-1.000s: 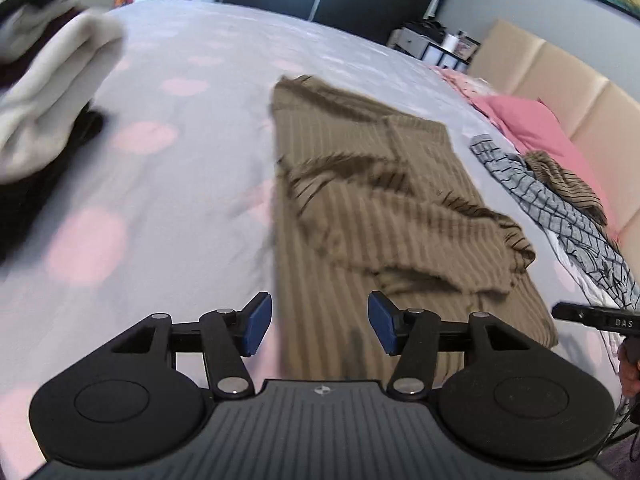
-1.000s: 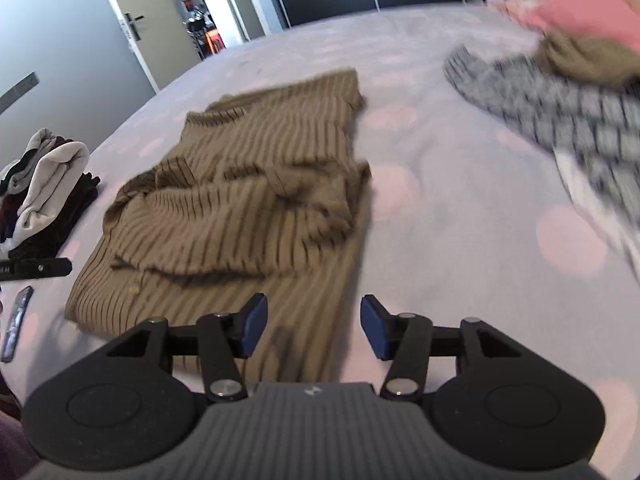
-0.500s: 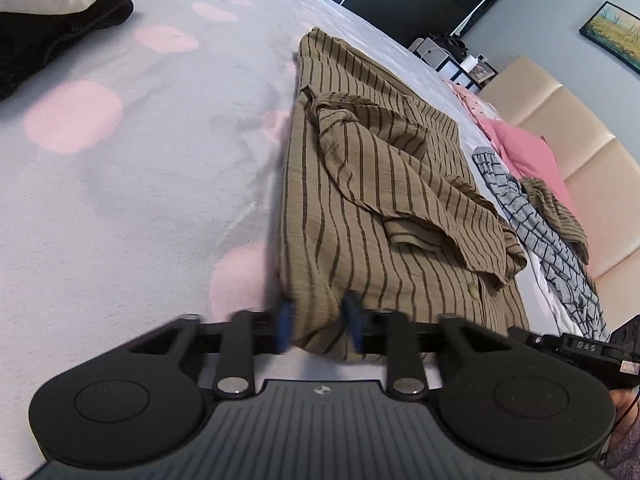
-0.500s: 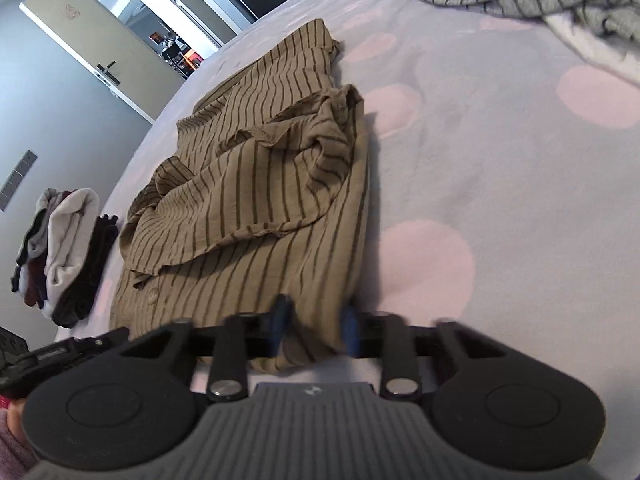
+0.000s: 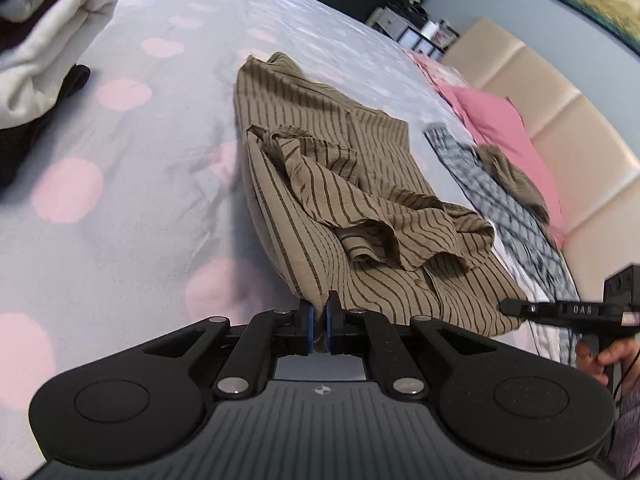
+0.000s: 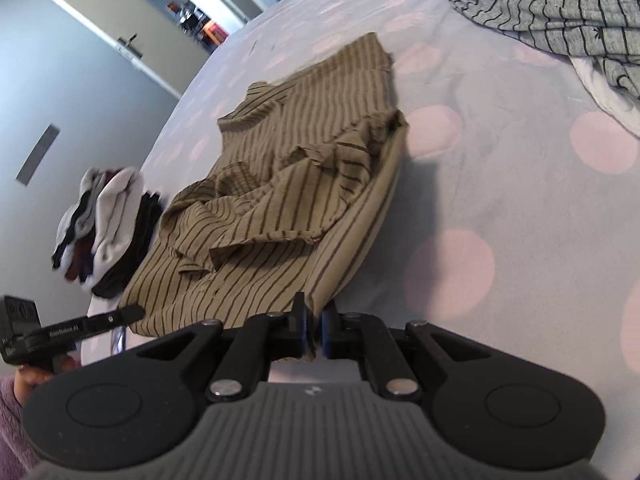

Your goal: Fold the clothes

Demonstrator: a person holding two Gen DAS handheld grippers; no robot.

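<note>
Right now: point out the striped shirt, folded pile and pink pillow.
striped shirt (image 5: 344,216), left wrist view, rumpled middle.
folded pile (image 6: 108,224), right wrist view, white top layer.
pink pillow (image 5: 496,120), left wrist view, upper face.

The striped shirt (image 5: 360,216) is thin, crinkled matt cloth; the bedspread (image 5: 120,208) is smooth matt fabric.

Left claw (image 5: 319,322) clamped, right claw (image 6: 313,330) closing.
</note>
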